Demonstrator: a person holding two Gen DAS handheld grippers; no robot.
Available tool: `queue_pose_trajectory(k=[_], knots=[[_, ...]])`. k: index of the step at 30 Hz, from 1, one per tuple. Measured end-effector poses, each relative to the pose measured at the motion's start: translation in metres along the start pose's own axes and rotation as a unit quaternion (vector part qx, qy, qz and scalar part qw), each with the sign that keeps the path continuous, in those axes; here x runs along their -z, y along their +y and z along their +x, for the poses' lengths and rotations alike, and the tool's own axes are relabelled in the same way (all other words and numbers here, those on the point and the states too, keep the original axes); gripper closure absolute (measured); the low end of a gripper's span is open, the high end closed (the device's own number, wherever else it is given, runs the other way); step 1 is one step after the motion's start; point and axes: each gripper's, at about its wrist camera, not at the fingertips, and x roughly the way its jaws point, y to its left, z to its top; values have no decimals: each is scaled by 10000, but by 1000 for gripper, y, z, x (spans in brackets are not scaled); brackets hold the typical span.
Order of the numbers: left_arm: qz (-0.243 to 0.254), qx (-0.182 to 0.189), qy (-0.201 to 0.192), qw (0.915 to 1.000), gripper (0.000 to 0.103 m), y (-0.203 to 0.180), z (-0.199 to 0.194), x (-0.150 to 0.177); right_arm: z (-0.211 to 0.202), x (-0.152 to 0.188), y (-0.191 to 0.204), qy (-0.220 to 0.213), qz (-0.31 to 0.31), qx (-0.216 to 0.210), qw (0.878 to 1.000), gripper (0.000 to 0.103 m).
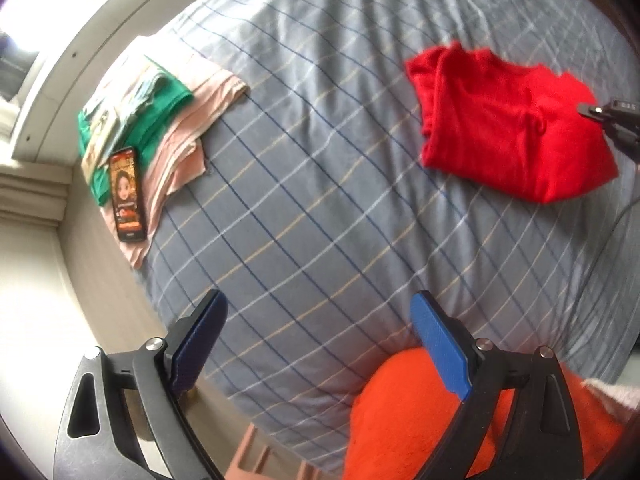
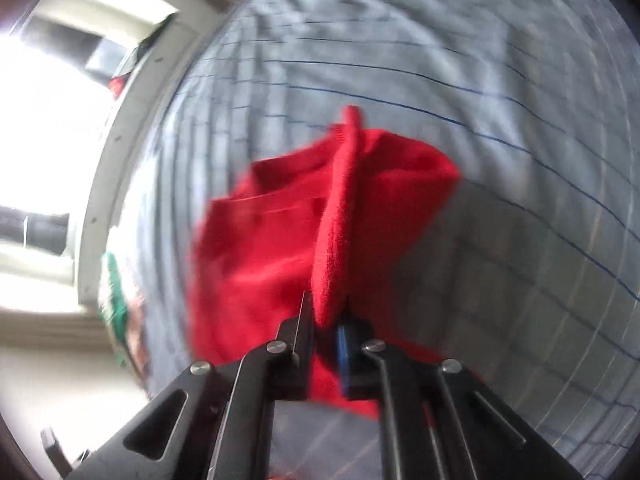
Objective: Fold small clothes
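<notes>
Nearest to us in the left wrist view, the left gripper (image 1: 318,340) hangs over the near edge of the bed with its blue-padded fingers (image 1: 440,344) spread wide and nothing between them. We see an orange cloth (image 1: 408,412) lying beneath its right-hand finger, at the bed's edge. We note that the bed is covered by a grey-blue checked sheet (image 1: 320,168). On this sheet, toward the right of the view, lies the red garment (image 1: 508,128), partly folded, with the tip of the right gripper (image 1: 592,111) meeting its right edge. At the far left corner of the bed we find a small stack of folded clothes: a green piece (image 1: 160,120) on a pink one (image 1: 192,136), with a phone (image 1: 127,195), screen lit, resting at the stack's near end.

In the right wrist view we see the right gripper (image 2: 326,320) pinched narrowly on a raised fold of the red garment (image 2: 280,248); the fabric stands up as a ridge between the fingers, while the rest spreads on the sheet (image 2: 480,120). This view is blurred.
</notes>
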Motion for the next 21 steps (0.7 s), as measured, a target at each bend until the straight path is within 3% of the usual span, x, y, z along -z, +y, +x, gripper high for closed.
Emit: queue_pose_trajectory(k=[6, 10, 12, 13, 14, 15, 16, 18, 20, 21], knots=[[-221, -63, 40, 9997, 9, 22, 7, 5, 60, 6, 90, 175, -285, -385, 9987, 94], [-389, -132, 255, 9988, 9, 37, 24, 13, 108, 20, 127, 298, -544, -323, 9975, 92], [-437, -140, 321, 9984, 9, 42, 28, 14, 135, 27, 136, 494, -663, -226, 9963, 79], [-435, -154, 318, 9984, 9, 43, 27, 14, 146, 30, 138, 723, -561, -328, 9953, 62], [-423, -177, 288, 9985, 9, 44, 26, 14, 150, 32, 137, 882, -410, -561, 9937, 59], [-421, -209, 249, 9986, 9, 45, 24, 13, 146, 37, 137, 957, -232, -1044, 9896, 58], [-431, -236, 224, 9985, 9, 47, 23, 12, 137, 40, 137, 951, -210, -1309, 9866, 51], [-507, -230, 226, 9982, 9, 51, 24, 8, 112, 44, 133, 826, -286, -1520, 9845, 45], [-580, -207, 228, 9978, 9, 52, 27, 5, 87, 45, 120, 670, -440, -1219, 9893, 45], [-594, -204, 224, 9978, 9, 52, 29, 3, 76, 47, 110, 616, -664, -791, 9927, 45]])
